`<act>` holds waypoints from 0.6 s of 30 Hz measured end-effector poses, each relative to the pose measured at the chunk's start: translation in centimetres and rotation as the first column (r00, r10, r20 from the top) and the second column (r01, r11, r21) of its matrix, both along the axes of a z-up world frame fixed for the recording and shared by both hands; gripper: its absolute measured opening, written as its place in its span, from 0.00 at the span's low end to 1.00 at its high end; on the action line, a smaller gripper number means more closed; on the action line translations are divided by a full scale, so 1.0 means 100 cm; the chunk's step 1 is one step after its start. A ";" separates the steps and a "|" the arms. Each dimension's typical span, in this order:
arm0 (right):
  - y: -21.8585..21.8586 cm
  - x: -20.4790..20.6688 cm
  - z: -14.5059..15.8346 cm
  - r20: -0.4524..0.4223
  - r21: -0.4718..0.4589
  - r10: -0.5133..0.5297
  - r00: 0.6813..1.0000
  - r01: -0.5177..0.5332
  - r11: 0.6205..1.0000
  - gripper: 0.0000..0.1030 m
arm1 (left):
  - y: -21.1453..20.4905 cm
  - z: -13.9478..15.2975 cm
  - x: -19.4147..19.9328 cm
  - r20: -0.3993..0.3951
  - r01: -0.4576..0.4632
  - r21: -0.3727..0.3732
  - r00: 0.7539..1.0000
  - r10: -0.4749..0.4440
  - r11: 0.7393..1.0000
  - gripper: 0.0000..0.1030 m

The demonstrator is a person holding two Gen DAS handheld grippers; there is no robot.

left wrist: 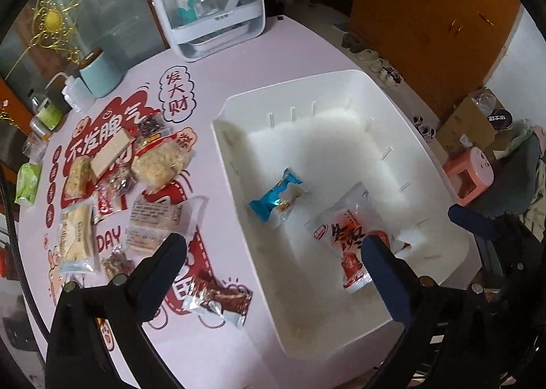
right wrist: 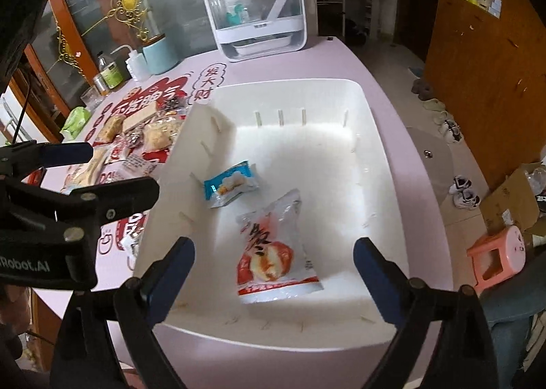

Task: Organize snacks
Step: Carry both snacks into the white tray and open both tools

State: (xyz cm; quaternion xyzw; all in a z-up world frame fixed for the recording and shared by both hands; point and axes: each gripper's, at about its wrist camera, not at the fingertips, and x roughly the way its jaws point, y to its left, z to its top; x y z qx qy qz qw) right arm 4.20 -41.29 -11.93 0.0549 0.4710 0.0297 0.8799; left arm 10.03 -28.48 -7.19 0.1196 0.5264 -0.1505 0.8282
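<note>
**Two packets in the bin, both grippers wide**

Pink covers the table (left wrist: 300, 47), printed with red cartoon lettering, and a white plastic bin (right wrist: 382, 157) with slotted inner walls sits on its right part. Orange-brown cabinet fronts and shoes on the floor fill the background to the right.

Inside the bin lie two snack packets. A blue packet (right wrist: 230, 182) rests near the bin's left wall; a red-and-white packet (right wrist: 273, 249) lies just beside it, closer to the cameras, flat on the bin floor. Neither is touched by a finger.

The right gripper (right wrist: 273, 262) hangs over the bin with its jaws spread wide, the red-and-white packet lying below and between them, free of the pads. The left gripper (left wrist: 273, 252) is also spread wide and holds nothing: one finger is over the table, the other over the bin by the red-and-white packet's corner.

To the left of the bin a pile of loose snacks (left wrist: 126, 163) waits on the table, with a brown packet (left wrist: 218, 300) lying apart, just beside the bin's near-left corner. At the far edge stand a white lidded container (left wrist: 211, 6), a pale blue cup (left wrist: 100, 73) and a squeeze bottle (left wrist: 73, 95).
</note>
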 end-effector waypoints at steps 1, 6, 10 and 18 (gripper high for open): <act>0.000 -0.001 0.000 -0.001 0.004 0.001 1.000 -0.001 1.000 0.92 | 0.004 0.002 -0.003 0.001 -0.007 -0.002 1.000 0.007 1.000 0.99; 0.004 -0.008 0.004 -0.016 0.035 0.002 1.000 -0.001 0.999 0.92 | 0.018 0.011 -0.018 0.023 -0.025 0.010 0.999 0.025 1.000 0.99; 0.010 -0.014 0.011 0.010 0.020 -0.031 0.999 0.030 0.999 0.92 | 0.036 0.016 -0.030 0.037 -0.047 0.026 0.998 0.046 0.999 0.99; 0.034 -0.015 0.027 0.073 0.031 -0.043 0.996 0.041 0.999 0.92 | 0.093 0.024 -0.048 0.035 -0.150 0.018 0.988 0.150 0.988 0.99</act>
